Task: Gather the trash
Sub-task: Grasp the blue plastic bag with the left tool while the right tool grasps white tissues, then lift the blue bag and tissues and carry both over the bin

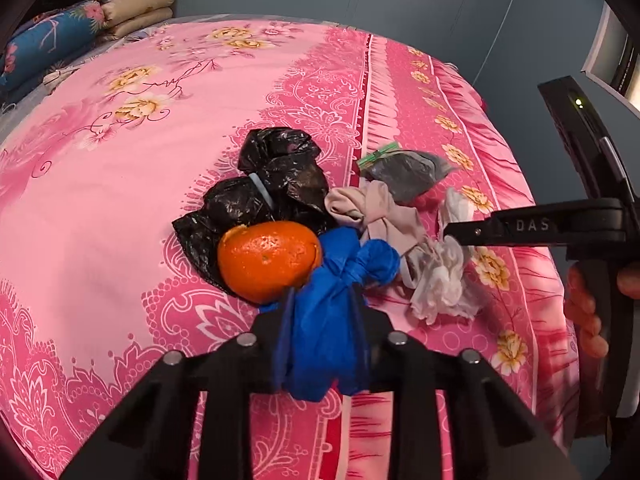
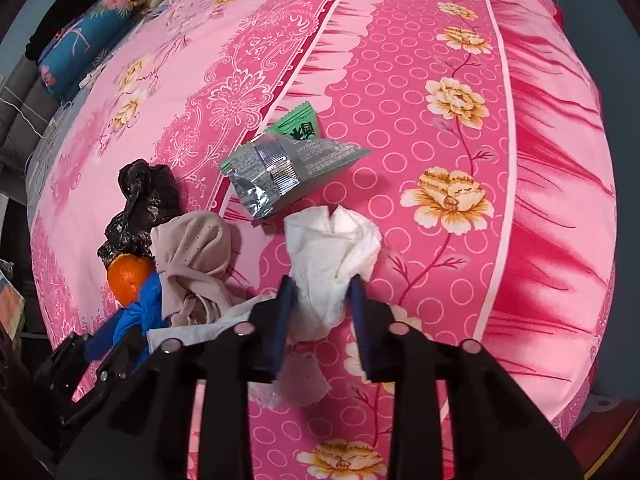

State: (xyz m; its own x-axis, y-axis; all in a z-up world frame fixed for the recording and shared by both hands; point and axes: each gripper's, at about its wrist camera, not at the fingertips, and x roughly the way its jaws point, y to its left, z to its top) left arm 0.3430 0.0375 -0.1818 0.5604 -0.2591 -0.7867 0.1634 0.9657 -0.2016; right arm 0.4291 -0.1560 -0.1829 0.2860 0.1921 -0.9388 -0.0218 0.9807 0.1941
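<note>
A small heap of trash lies on the pink flowered bedspread [image 1: 120, 184]. My left gripper [image 1: 323, 292] is shut on a knotted blue plastic bag [image 1: 332, 332], right beside an orange [image 1: 268, 260] and a crumpled black bag [image 1: 272, 184]. My right gripper [image 2: 322, 286] is shut on a crumpled white tissue [image 2: 332, 248]; in the left wrist view it [image 1: 452, 236] comes in from the right onto that tissue [image 1: 440, 280]. A beige cloth [image 2: 196, 248] lies between the two grips. A silver and green foil wrapper [image 2: 272, 168] rests just beyond the tissue.
Folded beige bedding [image 1: 136, 8] and a blue flowered bolster [image 1: 44, 44] sit at the far left of the bed. The bed's edge [image 2: 592, 240] drops off on the right. A person's hand [image 1: 584, 312] holds the right gripper's handle.
</note>
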